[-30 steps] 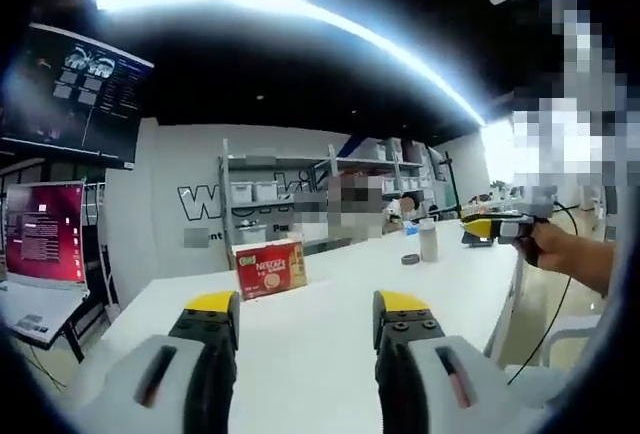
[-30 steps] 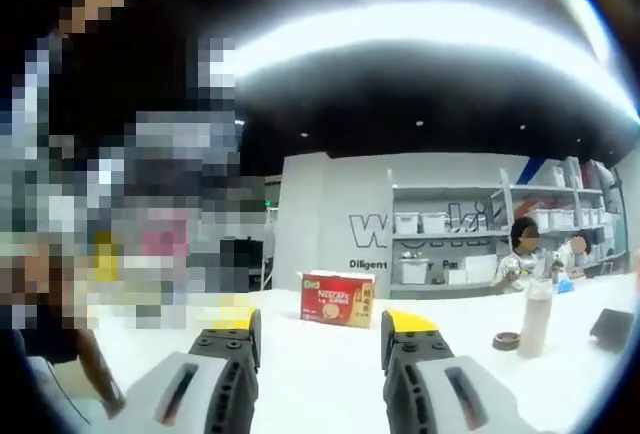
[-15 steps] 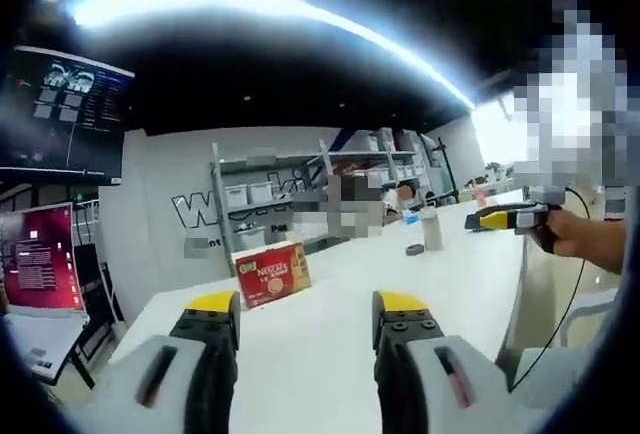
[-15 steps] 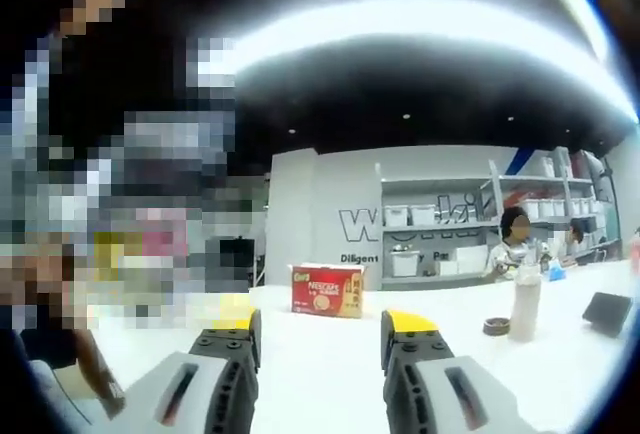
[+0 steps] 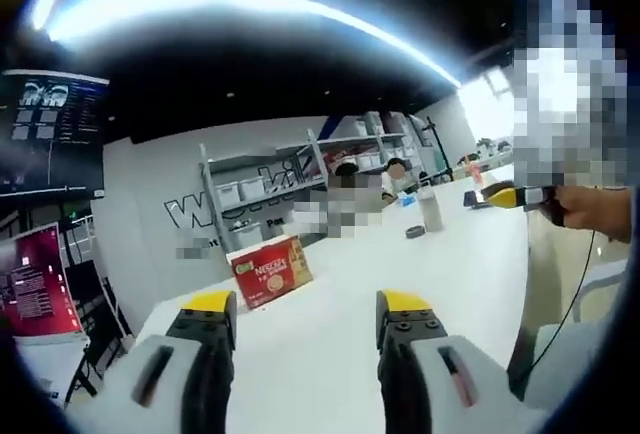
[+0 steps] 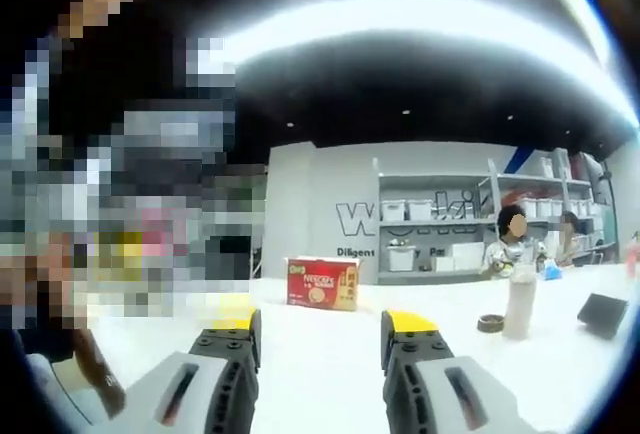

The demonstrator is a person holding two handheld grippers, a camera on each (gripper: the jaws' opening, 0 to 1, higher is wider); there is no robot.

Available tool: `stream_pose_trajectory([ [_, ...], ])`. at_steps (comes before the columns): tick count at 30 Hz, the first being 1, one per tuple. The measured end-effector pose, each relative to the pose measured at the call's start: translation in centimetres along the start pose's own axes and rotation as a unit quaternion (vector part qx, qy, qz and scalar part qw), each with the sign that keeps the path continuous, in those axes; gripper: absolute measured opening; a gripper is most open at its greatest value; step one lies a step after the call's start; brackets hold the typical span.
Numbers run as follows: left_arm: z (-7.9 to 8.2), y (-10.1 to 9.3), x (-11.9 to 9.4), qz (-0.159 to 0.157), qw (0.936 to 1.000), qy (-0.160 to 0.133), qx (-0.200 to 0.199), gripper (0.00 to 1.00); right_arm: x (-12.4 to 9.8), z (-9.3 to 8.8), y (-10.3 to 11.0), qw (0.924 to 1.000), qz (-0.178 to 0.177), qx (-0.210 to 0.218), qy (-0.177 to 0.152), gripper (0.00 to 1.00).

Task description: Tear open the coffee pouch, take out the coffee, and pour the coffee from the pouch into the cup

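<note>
Red coffee box [image 5: 271,272] sits on white table [image 5: 330,354] beyond both open tongs [image 5: 305,319].

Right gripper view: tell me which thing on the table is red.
The Nescafe box, standing left of the pale cup and the small dark round thing.

Left gripper [image 5: 303,319]: two grey moulded jaws, black inner faces, yellow tip caps, a dark slot with a reddish mark on each housing, right gripper [image 6: 320,336]: matching grey jaws, yellow caps, black screwed plates, seen from the left gripper view with yellow nose, black cable trailing down
</note>
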State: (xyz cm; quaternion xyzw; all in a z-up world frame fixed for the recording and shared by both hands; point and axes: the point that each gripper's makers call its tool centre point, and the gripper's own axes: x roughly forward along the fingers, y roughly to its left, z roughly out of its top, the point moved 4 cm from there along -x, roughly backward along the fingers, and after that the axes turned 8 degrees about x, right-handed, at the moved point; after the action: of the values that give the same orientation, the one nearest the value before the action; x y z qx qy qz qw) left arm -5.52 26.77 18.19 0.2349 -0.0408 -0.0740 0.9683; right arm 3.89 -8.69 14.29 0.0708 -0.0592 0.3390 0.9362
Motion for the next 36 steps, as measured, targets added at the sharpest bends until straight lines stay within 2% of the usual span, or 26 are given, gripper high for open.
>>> stream_pose_trajectory([
  [4, -0.3, 0.0, 0.4, 0.002, 1.0000, 0.002, 0.006, 0.62, -0.3, 0.2, 0.0, 1.0000, 0.000, -0.005, 0.000, 0.48],
  [9, -1.5, -0.5, 1.1, -0.005, 0.9998, 0.014, 0.014, 0.63, -0.8, 0.1, -0.2, 0.9999, -0.001, -0.008, 0.007, 0.48],
  [15, -2.6, -1.1, 1.4, -0.014, 0.9996, 0.015, -0.021, 0.64, -1.1, -0.5, -0.6, 0.9996, -0.008, -0.015, 0.021, 0.50],
  [27, -2.2, -0.7, 1.3, -0.012, 0.9995, 0.002, -0.029, 0.65, -0.7, 0.1, -1.2, 0.9998, 0.004, 0.011, 0.017, 0.50],
  [36, -2.2, 0.5, 1.6, -0.005, 0.9984, -0.008, -0.056, 0.65, 0.8, 0.3, -0.5, 0.9999, 0.012, 0.006, 0.010, 0.49],
])
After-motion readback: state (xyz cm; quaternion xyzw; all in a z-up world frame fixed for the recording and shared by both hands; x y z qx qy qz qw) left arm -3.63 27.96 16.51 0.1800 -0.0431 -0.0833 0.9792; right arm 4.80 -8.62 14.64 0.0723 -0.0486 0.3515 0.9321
